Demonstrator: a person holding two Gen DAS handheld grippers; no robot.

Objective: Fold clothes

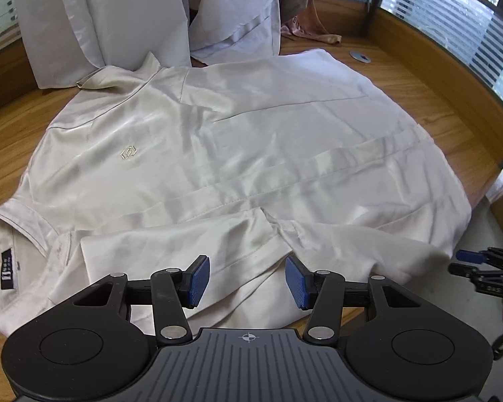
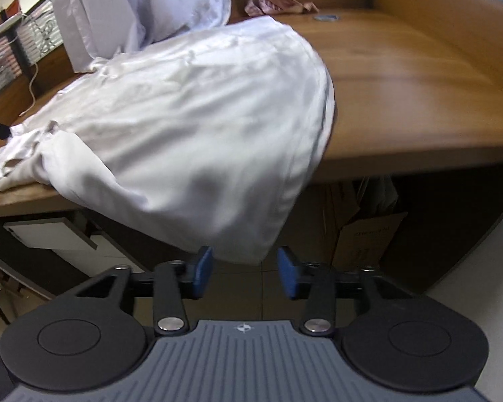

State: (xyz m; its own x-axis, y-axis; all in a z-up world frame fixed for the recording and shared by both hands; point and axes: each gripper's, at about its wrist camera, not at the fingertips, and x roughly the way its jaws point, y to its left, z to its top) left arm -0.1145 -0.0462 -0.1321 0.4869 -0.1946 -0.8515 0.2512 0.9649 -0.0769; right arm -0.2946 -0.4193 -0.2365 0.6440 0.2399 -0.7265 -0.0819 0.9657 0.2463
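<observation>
On the wooden desk (image 1: 419,100) a cream polo shirt (image 1: 218,140) is spread front-up, its collar (image 1: 117,77) turned toward the far left and a small embroidered logo (image 1: 128,152) shown on the chest. One sleeve is folded across the near part of the shirt, and a black neck label (image 1: 7,269) is seen at the shirt's near-left edge. Beyond the collar, other white garments (image 1: 117,16) are piled, and a pinkish cloth (image 1: 305,16) is lain to the right of them. A round metal grommet (image 1: 359,56) is set in the desk just past the shirt's far right corner.

The left tool (image 1: 247,281) is held low over the shirt's near edge, its blue pads (image 1: 198,279) spread wide with the folded sleeve cloth lying between them and nothing clamped. The right tool (image 2: 244,276) is held below the desk edge, beside the part of the shirt that is draped over that edge; its pads (image 2: 203,273) are likewise spread wide and empty, the hanging hem (image 2: 244,234) being just above them. Whether the hem is touched cannot be told. Under the desk a cardboard box (image 2: 369,234) is seen.
</observation>
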